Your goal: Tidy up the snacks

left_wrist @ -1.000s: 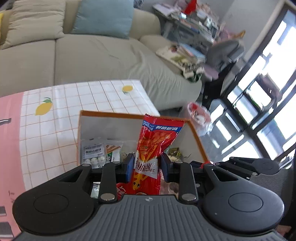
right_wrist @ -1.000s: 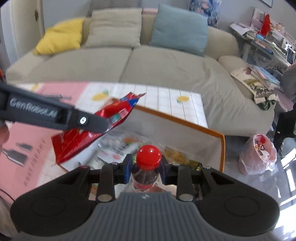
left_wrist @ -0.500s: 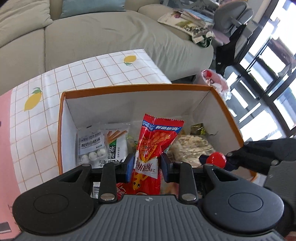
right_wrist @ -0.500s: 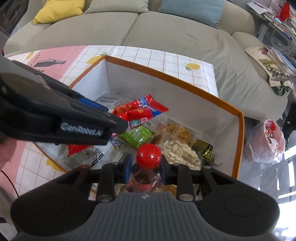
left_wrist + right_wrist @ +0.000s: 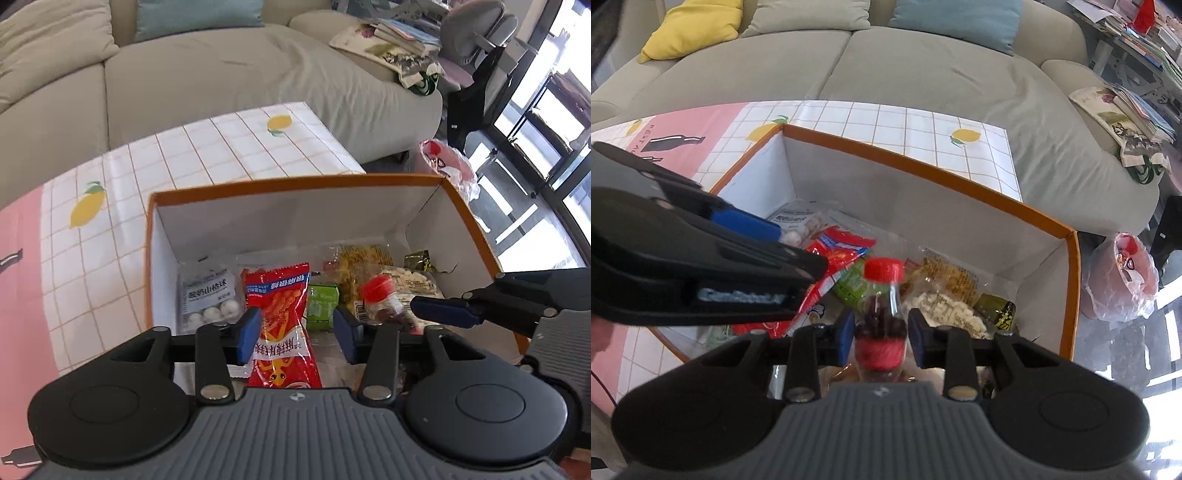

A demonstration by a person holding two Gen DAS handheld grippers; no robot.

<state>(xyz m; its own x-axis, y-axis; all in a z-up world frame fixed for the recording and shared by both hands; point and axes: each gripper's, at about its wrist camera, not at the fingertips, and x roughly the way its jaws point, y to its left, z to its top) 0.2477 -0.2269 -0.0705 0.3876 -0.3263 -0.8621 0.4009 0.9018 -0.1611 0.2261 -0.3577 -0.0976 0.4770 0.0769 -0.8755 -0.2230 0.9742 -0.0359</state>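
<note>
Hovering over the orange-rimmed box (image 5: 295, 181) on the desk (image 5: 110, 236), both tools point steeply down to drop snacks inside. Left tool (image 5: 295, 334) is opening, its pads clear of the red snack packet (image 5: 282, 325) standing between them. Right tool (image 5: 881, 334) sits barely parted around the red-capped bottle (image 5: 882, 295), contact unclear. Other packets crowd the box floor at twelve o'clock.

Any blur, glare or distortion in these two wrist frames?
Left wrist: strong fisheye bowing of the box rim, blown-out windows at right, red snack packet sharp. Right wrist: bottle motion-smeared, left gripper soft, floor glare at right.
</note>
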